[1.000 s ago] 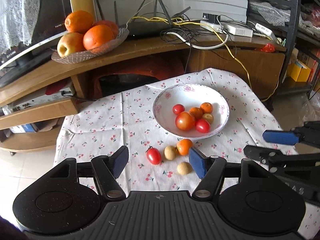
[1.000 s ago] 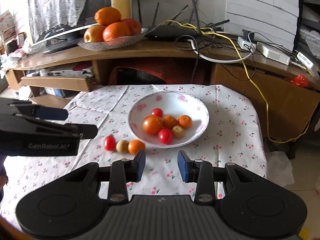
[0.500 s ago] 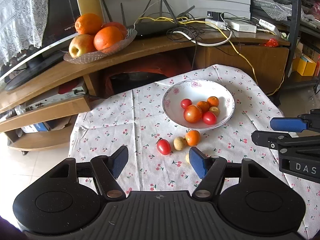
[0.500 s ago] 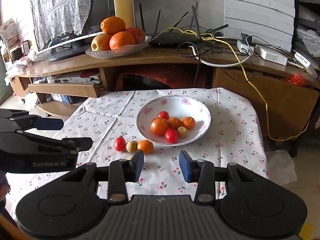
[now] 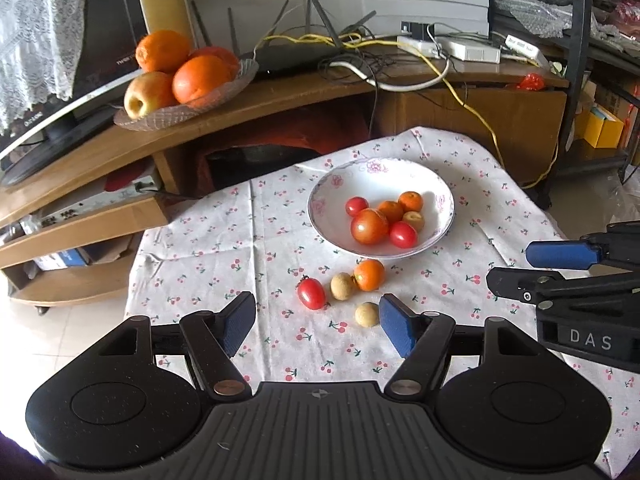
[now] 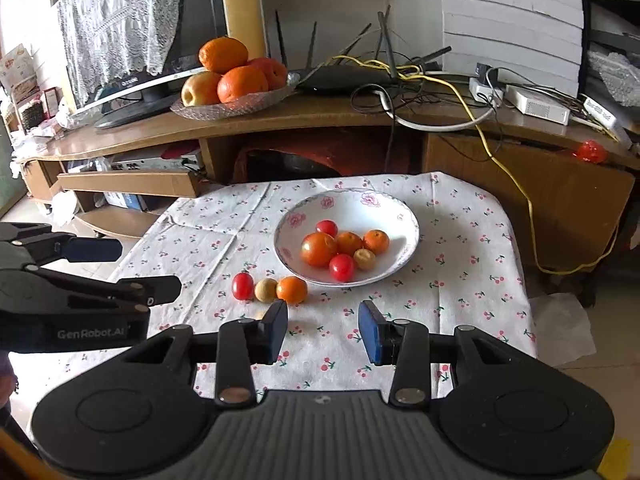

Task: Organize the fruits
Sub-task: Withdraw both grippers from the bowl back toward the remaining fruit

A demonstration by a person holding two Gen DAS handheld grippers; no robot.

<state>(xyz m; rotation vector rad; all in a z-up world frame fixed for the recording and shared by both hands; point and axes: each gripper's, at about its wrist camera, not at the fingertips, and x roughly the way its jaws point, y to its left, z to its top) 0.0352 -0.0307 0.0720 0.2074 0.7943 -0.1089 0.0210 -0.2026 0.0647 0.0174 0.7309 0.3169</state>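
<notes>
My two wrist cameras look down and forward from near the bench (image 5: 280, 248), both sharing the white bowl (image 5: 326, 216) (image 6: 406, 240) from either side.

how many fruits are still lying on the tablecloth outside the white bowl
4: a red cherry tomato, a round tan fruit beside it, a small orange citrus nearest the white floral bowl, and a second tan fruit closer to the camera. None seems hidden.

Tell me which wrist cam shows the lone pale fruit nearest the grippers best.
Left wrist view: the pale fruit lies fully visible on the tablecloth, just beside the left gripper's right finger. In the right wrist view it is almost entirely hidden behind the right gripper's left finger.
</notes>
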